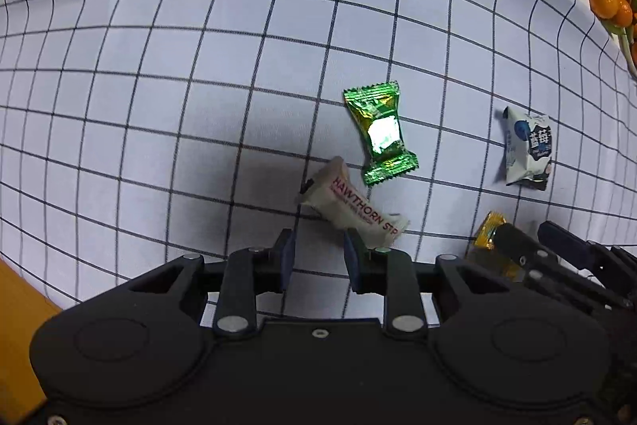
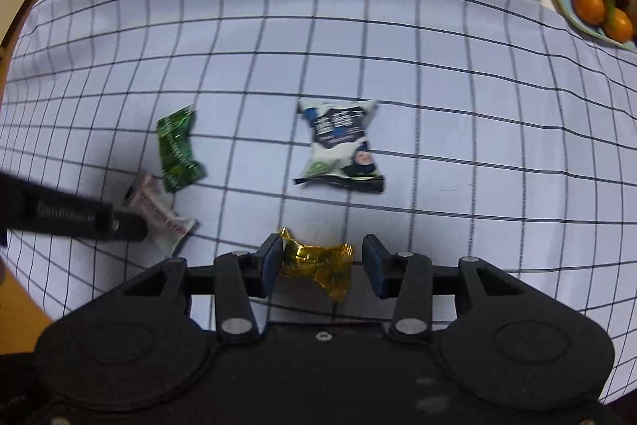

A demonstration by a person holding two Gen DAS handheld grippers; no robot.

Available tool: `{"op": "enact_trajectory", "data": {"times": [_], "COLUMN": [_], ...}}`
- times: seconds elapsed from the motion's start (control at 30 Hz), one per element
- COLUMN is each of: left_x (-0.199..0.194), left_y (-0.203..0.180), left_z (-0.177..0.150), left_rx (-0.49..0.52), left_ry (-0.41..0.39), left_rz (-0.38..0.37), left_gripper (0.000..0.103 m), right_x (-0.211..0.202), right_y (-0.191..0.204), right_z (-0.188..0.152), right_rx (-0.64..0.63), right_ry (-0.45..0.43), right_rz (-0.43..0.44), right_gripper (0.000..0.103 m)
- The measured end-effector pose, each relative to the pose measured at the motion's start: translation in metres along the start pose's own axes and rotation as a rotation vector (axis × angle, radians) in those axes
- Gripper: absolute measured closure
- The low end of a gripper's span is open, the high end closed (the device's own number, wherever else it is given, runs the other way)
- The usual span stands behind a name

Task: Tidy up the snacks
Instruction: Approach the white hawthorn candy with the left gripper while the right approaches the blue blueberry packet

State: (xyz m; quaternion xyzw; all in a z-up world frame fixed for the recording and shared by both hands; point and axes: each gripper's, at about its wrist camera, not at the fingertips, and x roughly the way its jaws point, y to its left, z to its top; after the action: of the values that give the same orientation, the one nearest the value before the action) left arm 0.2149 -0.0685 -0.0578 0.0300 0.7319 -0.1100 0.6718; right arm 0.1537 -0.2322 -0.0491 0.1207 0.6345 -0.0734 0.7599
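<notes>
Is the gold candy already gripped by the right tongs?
Not yet. The gold candy lies between the open right tongs, with a clear gap at one pad.

A matt woven tablecloth [image 1: 199, 74], pale with a dark grid, lay lightly rippled. The green candy [image 1: 381, 132] wore crinkled, mirror-bright foil; the gold candy [image 2: 318, 263] shone likewise. The hawthorn strip [image 1: 354, 210] sat in dull, milky plastic film, the blueberry packet [image 2: 342, 146] in smooth printed film. Both the left gripper [image 1: 318, 253] and right gripper [image 2: 318, 261] were matt black plastic with bare metal pins.
</notes>
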Motion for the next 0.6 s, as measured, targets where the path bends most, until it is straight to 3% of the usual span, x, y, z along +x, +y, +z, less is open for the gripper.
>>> {"op": "enact_trajectory", "data": {"times": [0.13,0.27,0.37,0.6], "left_x": [-0.004,-0.007,0.0,0.007], "left_y": [0.009,0.01,0.011,0.007], "left_z": [-0.007,-0.012,-0.016,-0.01], "left_rx": [-0.06,-0.121,-0.166,-0.219], "left_ry": [-0.035,-0.084,-0.07,-0.07], "left_rz": [-0.115,-0.105,-0.128,-0.099], "left_gripper": [0.067,0.067,0.067,0.065], "right_x": [-0.004,-0.008,-0.009,-0.009], "right_y": [-0.008,-0.009,-0.007,-0.004], "right_z": [0.003,0.003,0.002,0.002], "right_rx": [0.026,0.028,0.025,0.026], "right_ry": [-0.016,-0.024,-0.023,-0.032], "right_rz": [-0.011,-0.007,-0.001,0.003], "right_gripper": [0.058,0.058,0.058,0.058]}}
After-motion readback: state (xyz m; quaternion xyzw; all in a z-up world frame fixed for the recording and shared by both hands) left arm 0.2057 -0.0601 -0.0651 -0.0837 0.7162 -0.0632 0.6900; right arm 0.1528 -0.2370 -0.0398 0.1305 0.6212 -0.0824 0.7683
